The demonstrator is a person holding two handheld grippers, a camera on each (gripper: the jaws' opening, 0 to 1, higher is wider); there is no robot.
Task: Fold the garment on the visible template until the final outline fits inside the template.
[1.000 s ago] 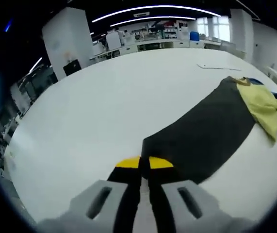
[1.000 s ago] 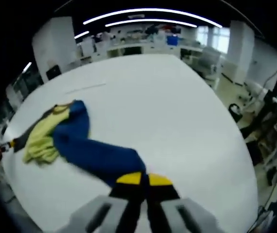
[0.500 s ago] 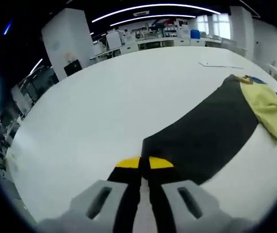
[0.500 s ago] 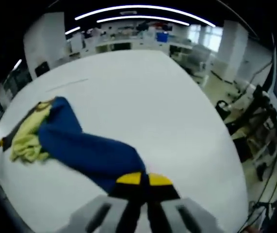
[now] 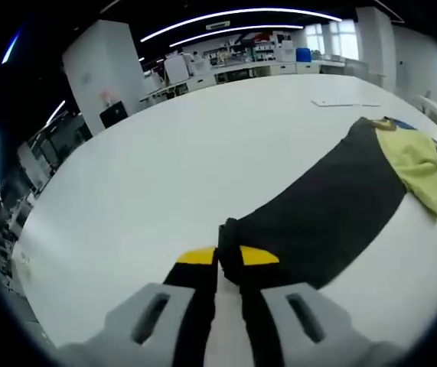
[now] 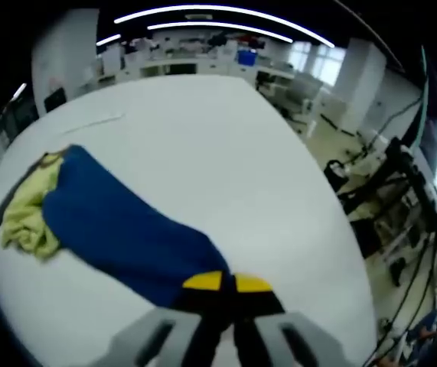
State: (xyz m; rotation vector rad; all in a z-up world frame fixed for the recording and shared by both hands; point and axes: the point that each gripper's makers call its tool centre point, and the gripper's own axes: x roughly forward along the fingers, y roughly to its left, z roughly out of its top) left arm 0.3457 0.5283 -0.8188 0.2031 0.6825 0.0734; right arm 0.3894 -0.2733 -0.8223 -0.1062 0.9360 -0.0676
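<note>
— Left gripper view: what's the left gripper (image 5: 228, 256) doing?

— Its yellow-tipped jaws are closed on the near end of the dark grey cloth sleeve (image 5: 333, 206) of the multicoloured fabric garment. A little fold of the dark cloth bunches up between the tips. From there the sleeve runs away across the broad white table (image 5: 164, 168) toward the crumpled pale yellow middle section (image 5: 417, 160) of the garment, with a sliver of blue at the far edge.

— And the right gripper view?

— Much the same on the other side. The right gripper (image 6: 226, 283) has its jaws clamped on the end of the deep blue cloth sleeve (image 6: 119, 229), which lies flat and stretched over the table (image 6: 226, 145) toward the yellow bunch (image 6: 27, 206) at the left. A bit of dark grey shows just past the yellow.

— Where does the garment lie overall?

— Spread lengthwise on the white surface, the yellow part rumpled in the centre between the two sleeves. A thin pale line (image 5: 346, 104) lies on the table beyond the garment; I can't tell what it is.

— Anything around?

— Lab benches and shelving (image 5: 241, 61) behind the table, and ceiling light strips.
</note>
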